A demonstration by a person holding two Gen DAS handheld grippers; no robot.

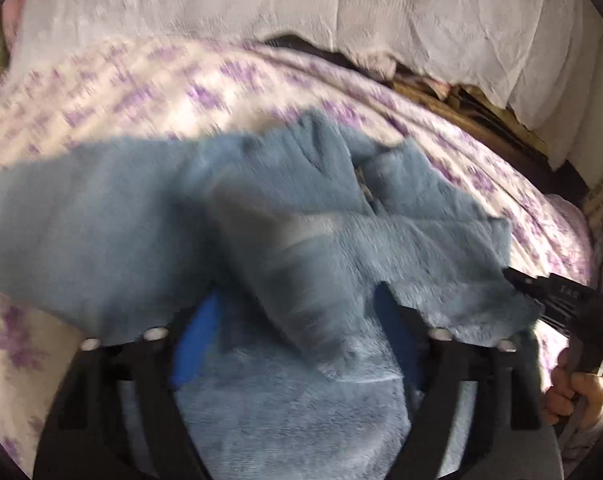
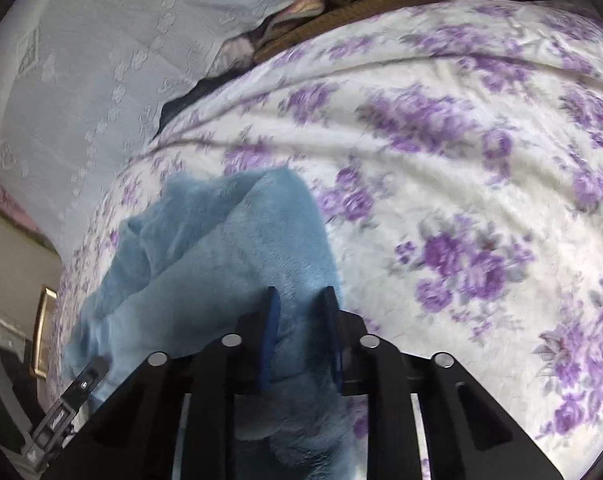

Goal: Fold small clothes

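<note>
A fluffy light-blue garment [image 1: 293, 216] lies rumpled on the purple-flowered bedspread [image 1: 113, 92]. My left gripper [image 1: 301, 304] has its jaws set wide apart, with a bunch of the blue fabric lying between the blue-padded fingers [image 1: 197, 340]; the frame is blurred. My right gripper [image 2: 301, 308] is shut on an edge of the same garment [image 2: 205, 248], its fingers [image 2: 271, 320] close together with fabric pinched between them. The right gripper also shows in the left wrist view [image 1: 553, 292] at the garment's right edge. The left gripper shows at lower left of the right wrist view [image 2: 81, 384].
A white embossed cover [image 1: 301, 0] hangs behind the bed. Brown bedding and dark fabric [image 2: 341, 16] sit at the bedspread's far edge. The flowered bedspread [image 2: 461, 160] spreads wide to the right of the garment.
</note>
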